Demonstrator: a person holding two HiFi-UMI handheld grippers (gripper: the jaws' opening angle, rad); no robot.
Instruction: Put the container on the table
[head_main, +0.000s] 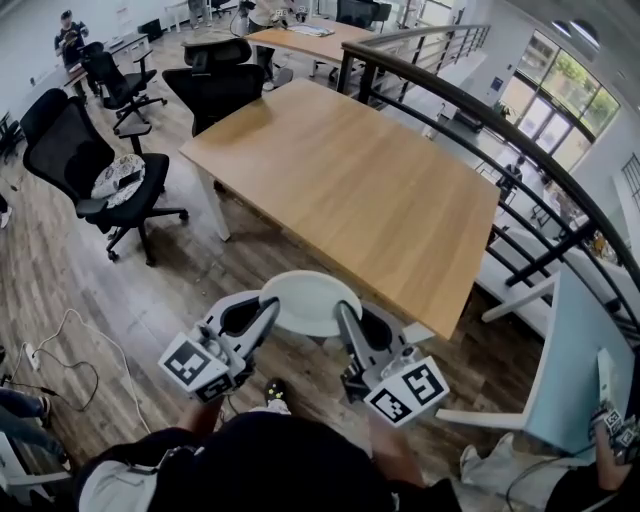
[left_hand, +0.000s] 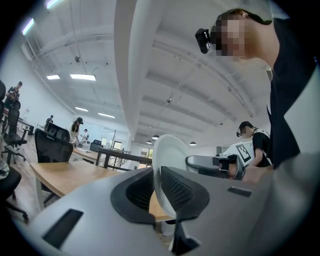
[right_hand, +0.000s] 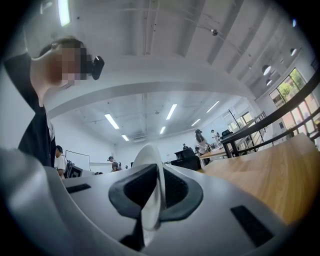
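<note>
1. The person stands at the near edge of a long wooden worktop (head_main: 350, 180), holding a tool in each hand out in front of the body.
2. A white, shallow, round container (head_main: 310, 300) hangs between the two tools with its open side up.
3. The left tool (head_main: 265, 308) is clenched on the container's left rim. In the left gripper view the thin white wall sits pinched between the two dark ribbed pads (left_hand: 176, 186).
4. The right tool (head_main: 345, 315) is clamped on the opposite rim. In the right gripper view the white edge runs straight up between its closed jaws.
5. The container is up in the air, carried by both tools, and touches nothing else.
6. From the head view it sits just short of the worktop's near long edge, over the wooden floor (head_main: 180, 290) rather than over the board.
7. The stretch of worktop just ahead of the container is bare wood.
8. A black office chair (head_main: 80, 160) stands well off to the left, with a patterned cushion on its seat.
9. A dark railing (head_main: 500, 130) curves along the far right side of the worktop.
10. A pale cable (head_main: 70, 340) trails over the floor at the lower left.
</note>
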